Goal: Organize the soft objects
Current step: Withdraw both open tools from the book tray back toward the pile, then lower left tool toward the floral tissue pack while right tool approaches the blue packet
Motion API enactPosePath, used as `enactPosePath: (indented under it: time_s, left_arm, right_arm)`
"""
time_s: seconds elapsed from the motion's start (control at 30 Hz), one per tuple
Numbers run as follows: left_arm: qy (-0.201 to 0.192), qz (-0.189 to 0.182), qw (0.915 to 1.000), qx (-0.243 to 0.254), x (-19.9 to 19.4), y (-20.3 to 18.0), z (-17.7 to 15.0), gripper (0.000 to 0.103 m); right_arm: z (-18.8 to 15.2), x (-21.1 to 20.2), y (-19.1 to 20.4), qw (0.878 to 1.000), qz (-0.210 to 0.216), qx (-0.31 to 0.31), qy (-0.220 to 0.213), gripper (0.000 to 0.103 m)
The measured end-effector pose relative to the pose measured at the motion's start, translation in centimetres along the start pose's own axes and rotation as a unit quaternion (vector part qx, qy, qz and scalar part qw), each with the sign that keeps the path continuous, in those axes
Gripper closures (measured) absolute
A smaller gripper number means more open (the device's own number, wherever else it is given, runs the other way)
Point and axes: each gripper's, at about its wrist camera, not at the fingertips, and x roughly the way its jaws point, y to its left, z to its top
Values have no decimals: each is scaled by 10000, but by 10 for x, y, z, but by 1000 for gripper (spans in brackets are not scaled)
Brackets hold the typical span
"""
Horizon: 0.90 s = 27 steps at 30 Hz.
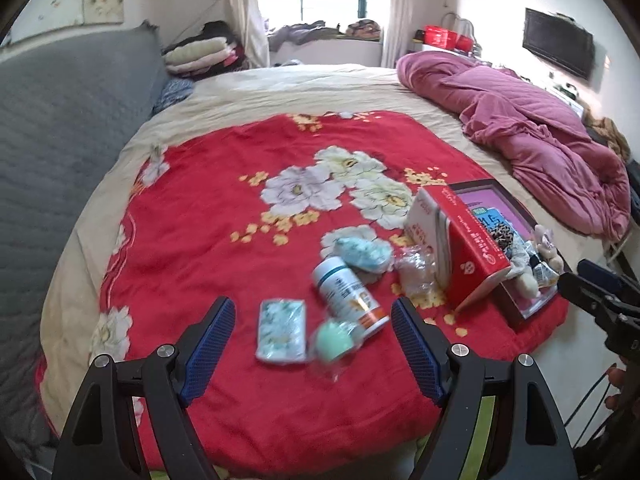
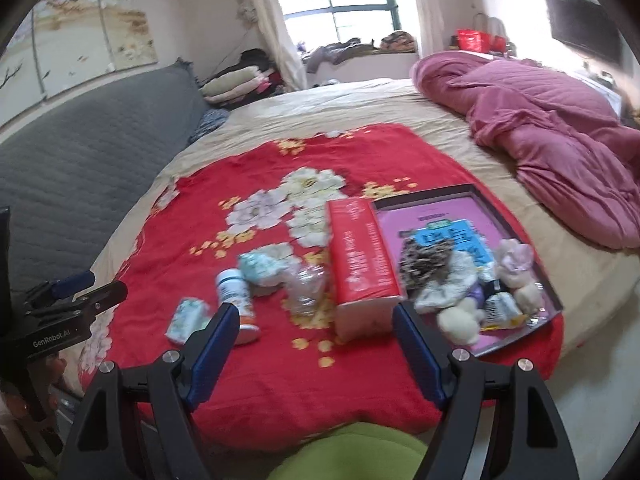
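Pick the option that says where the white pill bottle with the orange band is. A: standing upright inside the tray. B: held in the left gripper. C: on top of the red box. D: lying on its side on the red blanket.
D: the white pill bottle lies tipped over on the red blanket, left of the red box and outside the tray; the left gripper is open and holds nothing.

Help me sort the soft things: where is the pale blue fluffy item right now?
The pale blue fluffy item lies on the red floral blanket, just beyond the white bottle and left of the clear plastic wrapper, outside the tray.
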Motion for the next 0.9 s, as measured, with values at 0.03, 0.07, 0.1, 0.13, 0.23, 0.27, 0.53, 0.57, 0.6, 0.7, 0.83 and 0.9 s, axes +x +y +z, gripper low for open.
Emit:
enactPosePath:
  time_s: [0.03, 0.07, 0.1, 0.13, 0.23, 0.27, 0.53, 0.57, 0.6, 0.7, 0.83, 0.9]
  left_arm:
    - [-11, 21, 10000, -56, -1, 5, -3, 22]
    - [-14, 43, 10000, -75, -1, 8, -5, 22]
    - [12, 68, 9999, -96, -1, 11, -7, 22]
    - [27, 60, 9999, -129, -1, 13, -10, 22]
    - [72, 72, 9998, -147, 0, 18, -16, 22]
    - [78, 83, 9998, -134, 0, 18, -17, 22]
    - [259, 202, 9992, -206, 12, 33, -30, 22]
    - [290, 185, 9992, -212, 14, 35, -31, 22]
    - [316, 188, 9991, -228, 16, 37, -33, 22]
    - [418, 203, 9985, -280, 24, 45, -38, 22]
    - [553, 237, 9975, -367, 37, 56, -46, 22]
    - [647, 234, 9968, -401, 45, 62, -50, 22]
  right_arm:
    - [-1, 1, 5, 10000, 25, -31, 22, 25]
    - [-2, 2, 10, 9999, 67, -69, 44, 25]
    - [-3, 2, 13, 9999, 68, -126, 61, 25]
    - [-4, 2, 19, 9998, 30, -201, 73, 25]
    - [-6, 5, 32, 9994, 60, -327, 134, 25]
    - [-6, 7, 35, 9992, 58, -359, 166, 25]
    - [-14, 23, 56, 9977, 126, -553, 361, 25]
    - [-14, 25, 59, 9976, 115, -574, 370, 25]
    - [-14, 26, 61, 9974, 129, -598, 372, 25]
    - [-14, 33, 66, 9971, 135, -623, 414, 25]
    - [-15, 48, 71, 9964, 176, -639, 523, 25]
    - [-16, 56, 72, 9961, 214, -633, 575, 25]
